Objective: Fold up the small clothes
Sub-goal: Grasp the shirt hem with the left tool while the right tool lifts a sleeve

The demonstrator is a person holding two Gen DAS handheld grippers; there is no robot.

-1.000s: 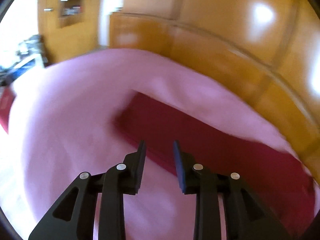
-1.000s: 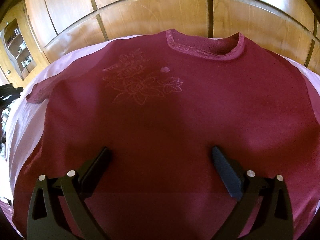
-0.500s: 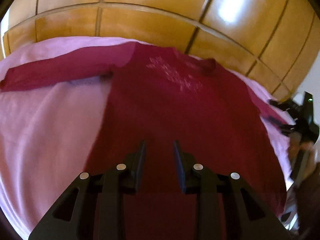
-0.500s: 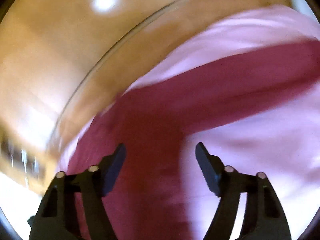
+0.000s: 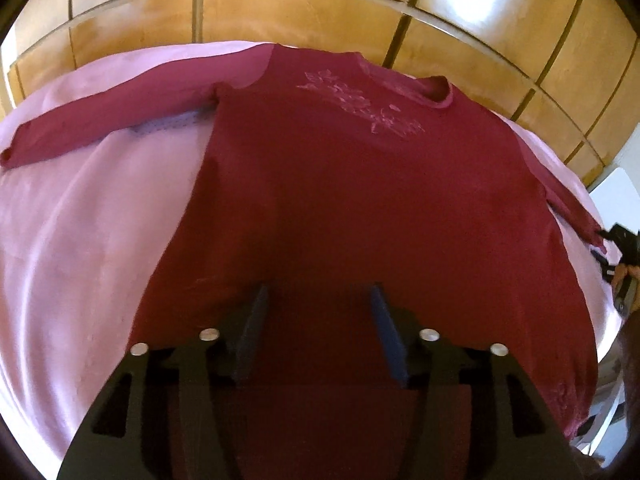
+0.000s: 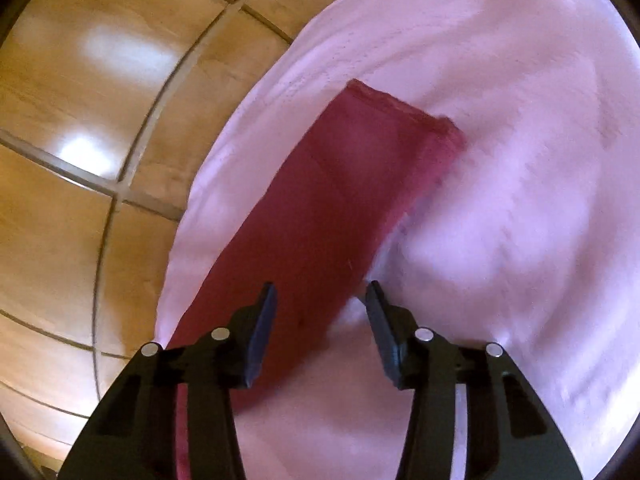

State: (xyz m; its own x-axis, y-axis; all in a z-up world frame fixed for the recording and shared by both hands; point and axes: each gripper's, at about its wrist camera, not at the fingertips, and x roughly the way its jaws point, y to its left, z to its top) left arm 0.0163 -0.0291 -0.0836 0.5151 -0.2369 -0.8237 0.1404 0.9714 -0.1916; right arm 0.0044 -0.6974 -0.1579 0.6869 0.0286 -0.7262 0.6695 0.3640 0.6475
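Left wrist view: whole maroon sweater [image 5: 360, 208] flat on pink sheet [image 5: 80, 240], left gripper [image 5: 318, 300] above its hem, jaws opening, nothing pinched. Right wrist view shows only one sleeve [image 6: 320, 220]; right gripper [image 6: 320, 300] over it, jaws closing, not yet pressing cloth.

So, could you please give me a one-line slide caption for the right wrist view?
Right gripper, jaws closing, over a dark red sleeve lying on a pink sheet.

Lying flat on the bed [image 5: 80, 240]: a sweater [image 5: 360, 208], collar [image 5: 432, 92] toward the far wooden panelling [image 5: 320, 12], one sleeve [image 5: 112, 120] stretching left, the other sleeve [image 6: 320, 208] trailing right, left gripper [image 5: 318, 300] hovering over the near hem.
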